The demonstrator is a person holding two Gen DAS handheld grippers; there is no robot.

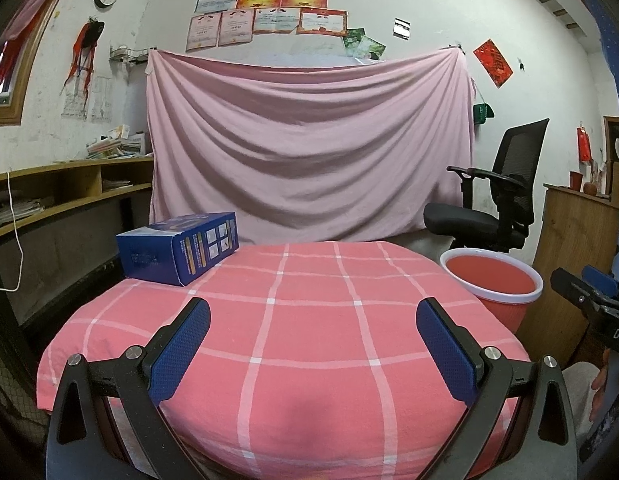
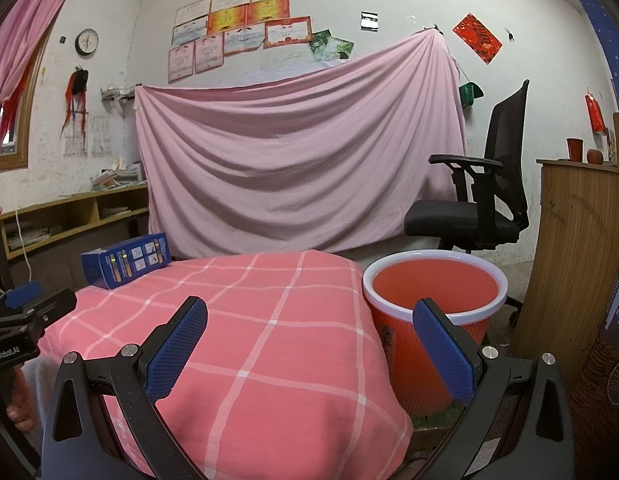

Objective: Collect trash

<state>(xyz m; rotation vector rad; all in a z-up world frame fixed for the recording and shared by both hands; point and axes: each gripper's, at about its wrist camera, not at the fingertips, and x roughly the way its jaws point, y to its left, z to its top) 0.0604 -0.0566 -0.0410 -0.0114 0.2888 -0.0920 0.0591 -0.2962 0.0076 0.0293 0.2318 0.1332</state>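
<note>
Worktop: a surface under a pink checked cloth; it carries only the blue carton, and whether a table lies beneath the cloth cannot be told
Bin: a red bucket with a white rim standing on the floor just beside the worktop's right edge; its inside looks empty in both views, so I judge nothing has been collected yet
Trash: a blue printed carton lying on its long side at the far left corner of the worktop, one end overhanging the edge; well apart from the bin, with the whole cloth between them
Left tool: jaws spread wide, nothing between the blue pads; hovers over the near part of the cloth, the carton ahead of it and off to its left, not touching
Right tool: jaws likewise spread and empty; it faces the seam between worktop and bin, with the bin close ahead on its right and the carton far off to its left
Step in hand: the reach, as I judge it; no grasp begun
Next move calls for: the left tool, being nearer, to travel forward and left, straddle the carton across its narrow sides, close, then carry it rightward over the bin's rim; the overhang means a nudge could tip it off the edge
</note>
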